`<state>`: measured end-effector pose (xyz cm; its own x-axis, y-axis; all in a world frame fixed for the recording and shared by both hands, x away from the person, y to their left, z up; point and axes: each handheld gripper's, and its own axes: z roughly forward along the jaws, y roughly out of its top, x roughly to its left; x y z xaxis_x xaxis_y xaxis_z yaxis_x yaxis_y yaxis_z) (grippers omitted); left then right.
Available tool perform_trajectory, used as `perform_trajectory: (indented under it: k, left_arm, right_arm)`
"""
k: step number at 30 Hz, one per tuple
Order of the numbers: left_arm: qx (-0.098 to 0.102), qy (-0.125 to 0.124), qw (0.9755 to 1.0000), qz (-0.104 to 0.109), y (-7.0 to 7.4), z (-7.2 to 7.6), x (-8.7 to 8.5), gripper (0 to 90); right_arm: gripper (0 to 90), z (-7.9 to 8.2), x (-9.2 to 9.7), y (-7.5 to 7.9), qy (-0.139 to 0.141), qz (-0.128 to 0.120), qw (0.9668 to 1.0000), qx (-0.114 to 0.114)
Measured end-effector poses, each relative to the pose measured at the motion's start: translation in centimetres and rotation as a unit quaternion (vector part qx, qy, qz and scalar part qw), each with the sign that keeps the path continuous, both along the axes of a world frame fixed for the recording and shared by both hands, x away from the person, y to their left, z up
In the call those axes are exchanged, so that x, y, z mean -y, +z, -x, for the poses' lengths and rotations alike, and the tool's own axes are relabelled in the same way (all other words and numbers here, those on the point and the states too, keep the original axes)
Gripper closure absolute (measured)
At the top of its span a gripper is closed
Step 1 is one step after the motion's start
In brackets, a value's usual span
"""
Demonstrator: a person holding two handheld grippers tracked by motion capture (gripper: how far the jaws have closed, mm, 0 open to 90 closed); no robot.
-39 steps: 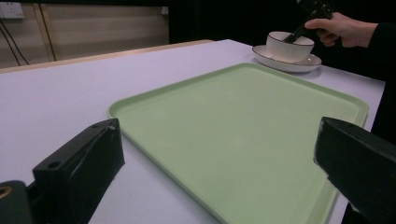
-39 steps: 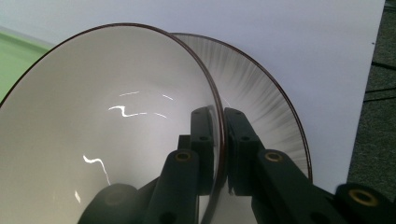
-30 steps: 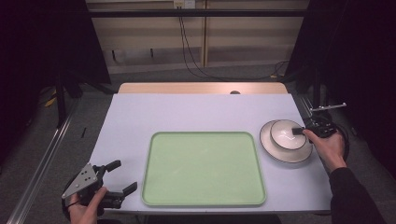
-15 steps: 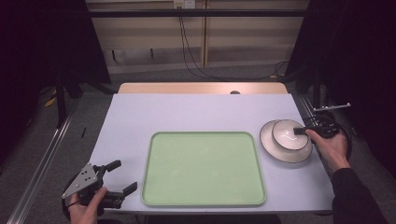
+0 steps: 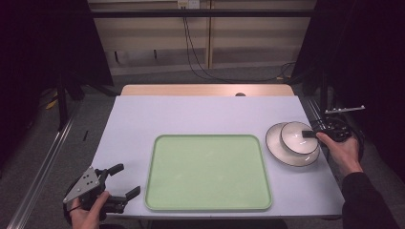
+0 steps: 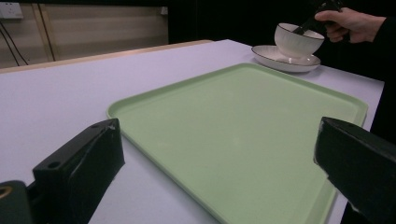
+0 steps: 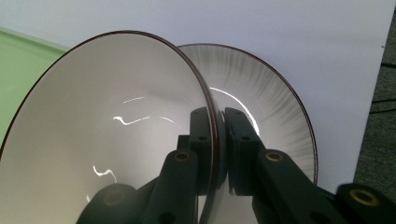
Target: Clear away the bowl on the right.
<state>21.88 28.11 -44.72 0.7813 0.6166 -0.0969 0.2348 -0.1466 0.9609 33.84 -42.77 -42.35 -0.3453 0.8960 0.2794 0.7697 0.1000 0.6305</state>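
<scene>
Dark room all round, with a pale lilac worktop (image 5: 205,114) lit in the middle and a big green tray (image 5: 207,171) sitting near the front edge. Over at the right side there's a white bowl (image 5: 298,137) resting in a shallow plate (image 5: 279,152), and that's where the action is.

Right hand-held gripper (image 7: 218,140) is clenched on the bowl's rim, one jaw inside the wall and one outside, pinching the thin dark-edged lip. In the left gripper view the bowl (image 6: 299,39) looks like it's sitting a bit tilted on the plate (image 6: 285,58), with the person's hand just above it. Left hand-held gripper (image 5: 122,183) hangs off the front left corner of the worktop, jaws spread wide with nothing between them, pointing across the tray.

My guess is the bowl is meant for the tray. Tips for doing it cleanly:

- A rim pinch on glazed ceramic is slippery, so keep the squeeze firm and don't relax it mid-carry.
- Lift straight up first so the bowl's foot clears the plate's edge, otherwise the plate gets dragged along.
- The bowl will want to swing down from that one-sided grip. Move slowly and keep it low.
- Set it down flat inside the tray's raised lip, well in from the edge, then let go.
</scene>
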Motion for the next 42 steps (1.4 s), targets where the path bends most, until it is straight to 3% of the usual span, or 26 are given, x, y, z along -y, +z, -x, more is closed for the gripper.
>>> perform_trajectory:
  k: [6, 22, 42]
  left_arm:
    - [0.002, 0.001, 1.0000, -0.003, 0.0, 0.0, 0.0, 1.5]
    - [0.002, 0.002, 1.0000, 0.001, 0.1, 0.1, 0.0, 1.5]
    - [0.003, 0.003, 1.0000, 0.000, 0.1, 0.0, 0.0, 1.5]
  right_arm:
    - [82.6, 0.2, -0.4, 0.5, 0.014, -0.002, 0.9999, 0.007]
    - [82.5, 0.1, -3.7, 2.0, 0.067, -0.001, 0.9975, 0.022]
    - [82.4, -0.4, -7.0, 2.3, 0.107, 0.007, 0.9942, 0.009]
